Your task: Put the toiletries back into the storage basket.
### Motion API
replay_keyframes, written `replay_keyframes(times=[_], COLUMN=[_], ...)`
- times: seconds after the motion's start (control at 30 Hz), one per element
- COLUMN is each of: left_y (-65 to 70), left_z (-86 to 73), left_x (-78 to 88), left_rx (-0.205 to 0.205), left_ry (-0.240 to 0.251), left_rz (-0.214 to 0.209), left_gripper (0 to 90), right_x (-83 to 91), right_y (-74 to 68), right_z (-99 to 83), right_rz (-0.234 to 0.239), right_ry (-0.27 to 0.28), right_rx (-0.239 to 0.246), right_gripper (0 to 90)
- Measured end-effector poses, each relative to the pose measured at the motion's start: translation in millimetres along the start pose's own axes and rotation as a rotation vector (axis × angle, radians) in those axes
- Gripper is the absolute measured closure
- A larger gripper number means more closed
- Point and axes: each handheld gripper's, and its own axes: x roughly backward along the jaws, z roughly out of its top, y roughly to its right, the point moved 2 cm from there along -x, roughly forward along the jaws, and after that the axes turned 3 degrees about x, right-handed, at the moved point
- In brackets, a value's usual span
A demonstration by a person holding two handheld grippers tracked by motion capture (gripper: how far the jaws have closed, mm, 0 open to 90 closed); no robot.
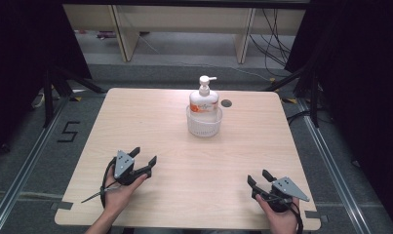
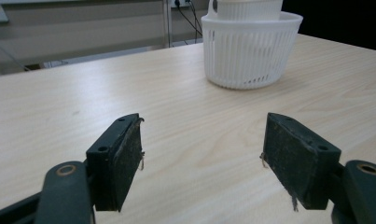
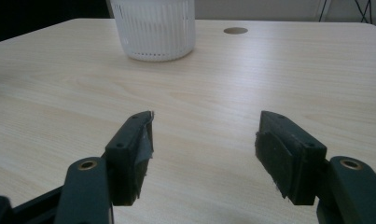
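Observation:
A white pump bottle (image 1: 204, 99) with an orange label stands upright inside a white slotted basket (image 1: 204, 126) at the table's far middle. The basket (image 2: 249, 51) lies ahead and to the right in the left gripper view, with the bottle's base (image 2: 246, 8) inside it. In the right gripper view the basket (image 3: 155, 30) is far ahead on the left. My left gripper (image 1: 144, 157) rests open near the front left of the table, nothing between its jaws. My right gripper (image 1: 259, 177) rests open near the front right, also empty.
The light wooden table (image 1: 184, 195) has a small dark round hole (image 1: 226, 103) just right of the basket. Beyond the far edge are table legs, loose cables and dark stands on a grey floor. A "5" mark (image 1: 68, 131) lies on the floor at left.

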Motion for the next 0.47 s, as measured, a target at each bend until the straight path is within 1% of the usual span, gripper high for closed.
replay_keyframes(times=[0.03, 0.07, 0.1, 0.17, 0.2, 0.23, 0.27, 0.37, 0.47], left_y=[-1.8, -3.0, -4.6, -5.5, -5.8, -6.2, -6.1, -6.4, -7.2], left_z=[-3.7, -6.1, -9.8, -11.4, -12.7, -13.6, -13.7, -13.4, -13.4], left_x=[2.2, 3.3, 5.6, 5.5, 6.3, 6.5, 6.4, 6.0, 5.9], left_rx=[0.007, 0.015, 0.026, 0.022, 0.029, 0.032, 0.031, 0.03, 0.034], left_ry=[-0.005, 0.004, 0.005, 0.006, -0.003, -0.007, -0.003, 0.001, 0.002], left_rz=[0.004, 0.006, 0.015, 0.011, 0.017, 0.018, 0.018, 0.019, 0.023], left_gripper=[27.8, 27.8, 27.9, 27.9, 27.9, 27.9, 27.9, 28.1, 28.1], right_x=[0.0, -1.4, -1.3, -1.5, -1.4, 0.7, 0.6, -1.0, -0.9], right_y=[0.0, -1.8, -1.1, -1.7, -1.7, -1.3, -0.9, 0.3, 0.3], right_z=[0.0, -0.5, -0.4, -0.5, -0.5, -0.4, -0.3, -0.2, -0.3], right_rz=[0.0, 0.004, 0.003, 0.004, 0.004, -0.008, -0.004, 0.004, 0.005], right_ry=[0.0, 0.018, 0.015, 0.019, 0.02, -0.003, -0.003, 0.018, 0.017], right_rx=[0.0, -0.028, -0.02, -0.028, -0.027, -0.024, -0.021, -0.004, -0.004], right_gripper=[36.8, 36.8, 36.8, 36.8, 36.7, 36.6, 36.5, 36.1, 35.8])
